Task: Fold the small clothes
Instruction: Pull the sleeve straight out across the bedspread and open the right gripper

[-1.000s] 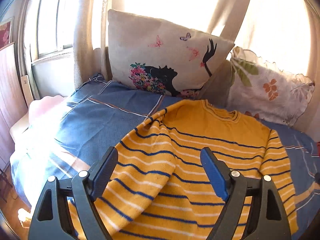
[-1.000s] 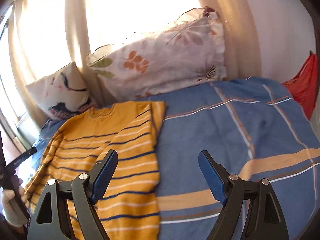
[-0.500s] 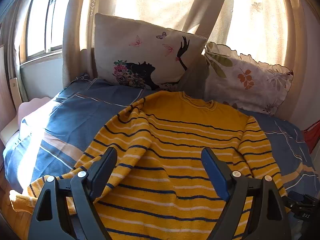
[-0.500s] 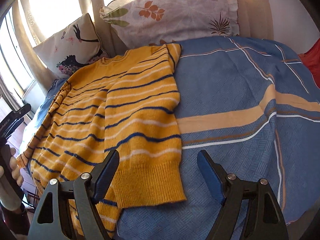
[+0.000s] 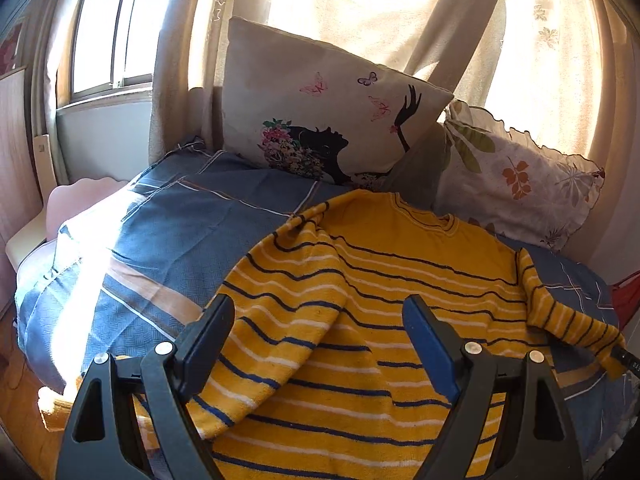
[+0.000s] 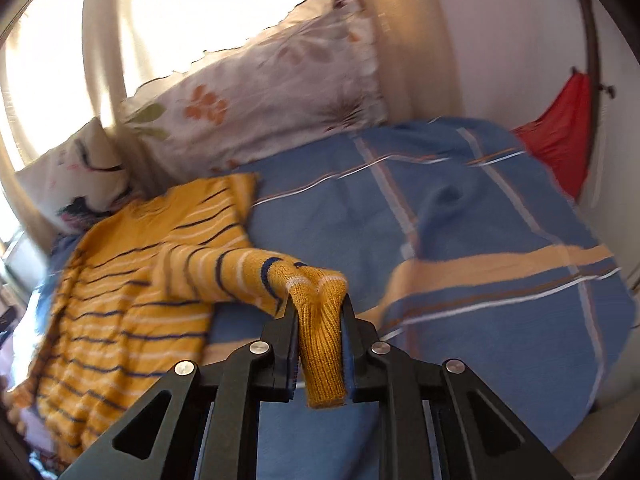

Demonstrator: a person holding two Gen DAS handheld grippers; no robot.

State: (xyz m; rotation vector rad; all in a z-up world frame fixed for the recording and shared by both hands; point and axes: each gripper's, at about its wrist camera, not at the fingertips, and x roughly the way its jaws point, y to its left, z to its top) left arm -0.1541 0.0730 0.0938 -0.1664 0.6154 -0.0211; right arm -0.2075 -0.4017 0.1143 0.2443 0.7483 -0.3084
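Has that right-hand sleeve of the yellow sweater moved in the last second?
Yes. The sleeve, earlier folded flat on the sweater, is now pinched in the right gripper and pulled out rightward over the blue blanket.

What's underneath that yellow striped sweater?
The yellow striped sweater lies on a blue plaid bedspread, which shows all around it. Whatever sits directly beneath the sweater is covered.

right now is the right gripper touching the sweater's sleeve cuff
Touching. In the right wrist view the right gripper is shut on the yellow sleeve cuff, with both fingers pressed against the knit.
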